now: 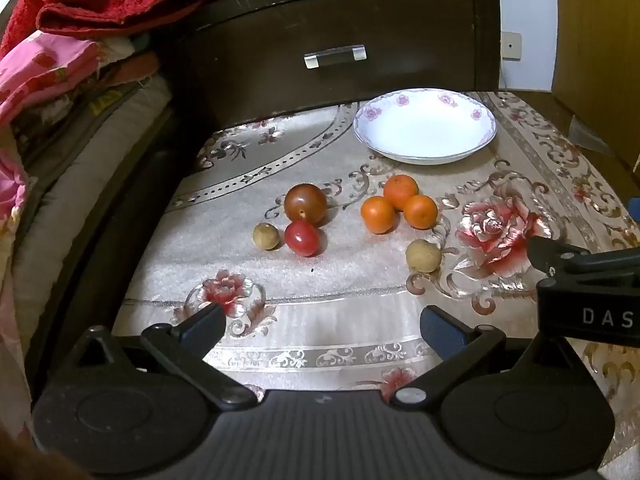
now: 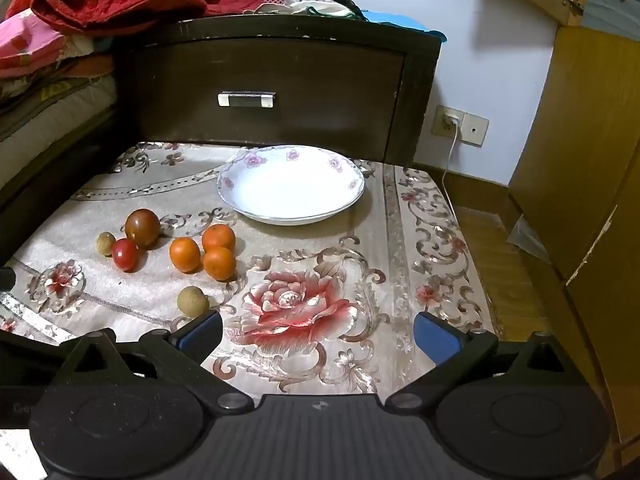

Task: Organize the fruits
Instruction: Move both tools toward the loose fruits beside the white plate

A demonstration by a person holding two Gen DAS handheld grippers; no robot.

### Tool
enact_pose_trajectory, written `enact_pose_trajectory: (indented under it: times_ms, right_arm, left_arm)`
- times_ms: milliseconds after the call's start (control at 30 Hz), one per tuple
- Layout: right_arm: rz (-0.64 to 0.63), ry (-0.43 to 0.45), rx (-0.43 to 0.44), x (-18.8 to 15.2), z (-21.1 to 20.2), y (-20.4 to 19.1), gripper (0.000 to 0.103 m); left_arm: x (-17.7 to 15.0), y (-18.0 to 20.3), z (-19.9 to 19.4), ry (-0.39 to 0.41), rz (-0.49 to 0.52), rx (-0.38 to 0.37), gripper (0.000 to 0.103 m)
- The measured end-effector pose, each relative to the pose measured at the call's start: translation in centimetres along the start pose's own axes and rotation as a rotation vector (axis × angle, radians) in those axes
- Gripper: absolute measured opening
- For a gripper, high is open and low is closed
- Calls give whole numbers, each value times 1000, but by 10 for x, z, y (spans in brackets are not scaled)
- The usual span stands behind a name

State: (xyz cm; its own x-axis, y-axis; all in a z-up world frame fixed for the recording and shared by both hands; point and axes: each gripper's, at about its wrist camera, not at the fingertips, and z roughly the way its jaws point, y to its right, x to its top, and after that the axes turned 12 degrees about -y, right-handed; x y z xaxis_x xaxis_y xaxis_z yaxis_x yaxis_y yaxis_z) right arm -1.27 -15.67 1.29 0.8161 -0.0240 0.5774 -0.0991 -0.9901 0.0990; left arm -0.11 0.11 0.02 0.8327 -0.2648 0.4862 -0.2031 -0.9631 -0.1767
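A white floral plate [image 1: 425,151] [image 2: 256,208] stands empty at the back of the flowered cloth. In front of it lie three oranges [image 1: 400,192] [image 2: 218,239], a dark brown-red tomato [image 1: 305,204] [image 2: 142,227], a small red tomato [image 1: 302,238] [image 2: 125,255] and two tan longans, one by the tomatoes [image 1: 265,236] [image 2: 105,243] and one nearer [image 1: 423,255] [image 2: 193,301]. My left gripper [image 1: 320,330] is open and empty, short of the fruit. My right gripper [image 2: 318,336] is open and empty, its left pad close to the nearer longan.
A dark wooden drawer front [image 1: 336,56] [image 2: 264,92] rises right behind the plate. Piled bedding and red towels [image 1: 80,20] [image 2: 100,0] lie at the left. A wooden cabinet [image 2: 580,160] stands at the right. The right gripper's body [image 1: 592,280] shows at the left view's right edge.
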Motion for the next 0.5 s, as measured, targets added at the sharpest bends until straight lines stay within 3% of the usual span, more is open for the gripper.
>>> enact_pose_trajectory:
  times_ms: [300,500]
  right_arm:
    - [-1,-14,-1,-3,0,0,97]
    - [-5,-28,2,-7,1,2,97]
  left_arm:
    - [-5,-5,3,-31,-25,-22,103]
    - [-7,-17,5,-41,-99,-57,103]
